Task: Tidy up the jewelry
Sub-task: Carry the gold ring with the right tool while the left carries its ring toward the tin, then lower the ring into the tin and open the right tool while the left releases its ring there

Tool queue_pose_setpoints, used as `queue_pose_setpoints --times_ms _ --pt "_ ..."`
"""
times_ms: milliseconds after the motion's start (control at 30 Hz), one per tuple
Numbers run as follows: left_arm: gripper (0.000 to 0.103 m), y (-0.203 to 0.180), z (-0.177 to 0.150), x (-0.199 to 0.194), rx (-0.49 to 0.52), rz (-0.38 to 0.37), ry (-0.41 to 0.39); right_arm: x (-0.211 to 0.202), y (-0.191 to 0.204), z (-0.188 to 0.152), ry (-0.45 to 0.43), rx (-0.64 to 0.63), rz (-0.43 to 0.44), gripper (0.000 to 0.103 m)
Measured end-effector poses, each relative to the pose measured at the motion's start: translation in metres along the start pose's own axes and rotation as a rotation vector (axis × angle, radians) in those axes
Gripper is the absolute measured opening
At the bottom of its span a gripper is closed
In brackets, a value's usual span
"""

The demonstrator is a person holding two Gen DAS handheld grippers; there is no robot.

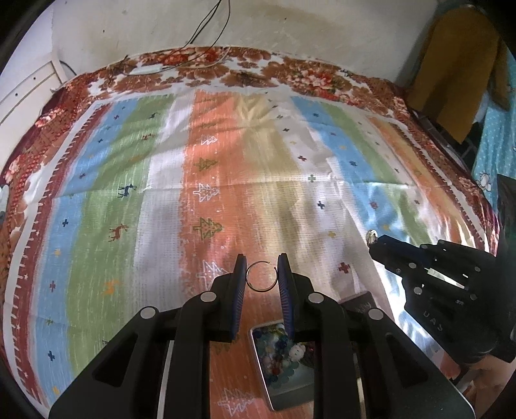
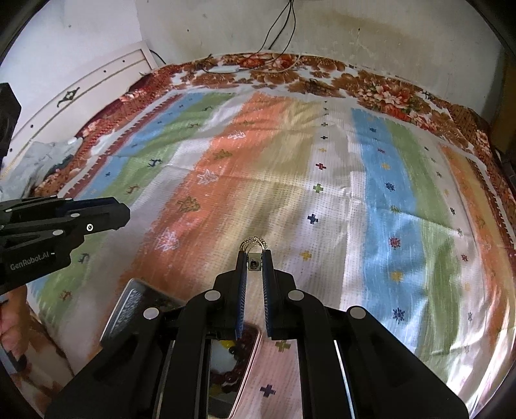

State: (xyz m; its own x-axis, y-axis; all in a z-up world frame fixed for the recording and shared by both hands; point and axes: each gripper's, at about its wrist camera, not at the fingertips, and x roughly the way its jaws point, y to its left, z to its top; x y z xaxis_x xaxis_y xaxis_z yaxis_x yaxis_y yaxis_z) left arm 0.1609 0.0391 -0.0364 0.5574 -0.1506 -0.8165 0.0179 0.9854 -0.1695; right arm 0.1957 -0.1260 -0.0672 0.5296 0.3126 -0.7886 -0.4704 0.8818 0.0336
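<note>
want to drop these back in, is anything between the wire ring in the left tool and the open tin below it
Nothing visible does. The thin wire ring is pinched in the left tool, above the striped cloth. The open tin of beads lies just beneath, partly hidden by the tool itself.

A bed [image 1: 258, 199] under a spread bedsheet [image 2: 322, 193] stands against the wall [image 1: 290, 29], cables [image 1: 206, 22] trailing down onto its far edge. At the near edge lies an open tin [image 1: 280, 383] of beads (lid [image 2: 129, 306] just beside it, to its left). Above it, the left gripper [image 1: 262, 274] carries a thin wire ring [image 1: 261, 277]; to its right, the right gripper [image 2: 254, 254] carries a jewelled ring [image 2: 254, 246].
</note>
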Motion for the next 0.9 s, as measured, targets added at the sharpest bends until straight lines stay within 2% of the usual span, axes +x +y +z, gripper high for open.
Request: queue_pose_setpoints --times_ms 467,700,867,900 --pt "0.019 -0.013 -0.033 -0.03 0.01 -0.029 -0.055 -0.033 0.007 -0.03 -0.036 -0.004 0.061 0.01" --pt "0.019 -0.02 -0.047 -0.035 0.008 -0.051 -0.054 -0.037 0.016 -0.045 -0.005 -0.024 0.104 0.01" --pt "0.019 -0.024 -0.055 -0.031 0.002 -0.067 -0.022 -0.037 0.021 -0.05 0.007 -0.037 0.125 0.01" --pt "0.027 -0.024 -0.055 -0.03 -0.001 -0.066 -0.016 -0.037 0.021 -0.05 0.01 -0.035 0.132 0.011"
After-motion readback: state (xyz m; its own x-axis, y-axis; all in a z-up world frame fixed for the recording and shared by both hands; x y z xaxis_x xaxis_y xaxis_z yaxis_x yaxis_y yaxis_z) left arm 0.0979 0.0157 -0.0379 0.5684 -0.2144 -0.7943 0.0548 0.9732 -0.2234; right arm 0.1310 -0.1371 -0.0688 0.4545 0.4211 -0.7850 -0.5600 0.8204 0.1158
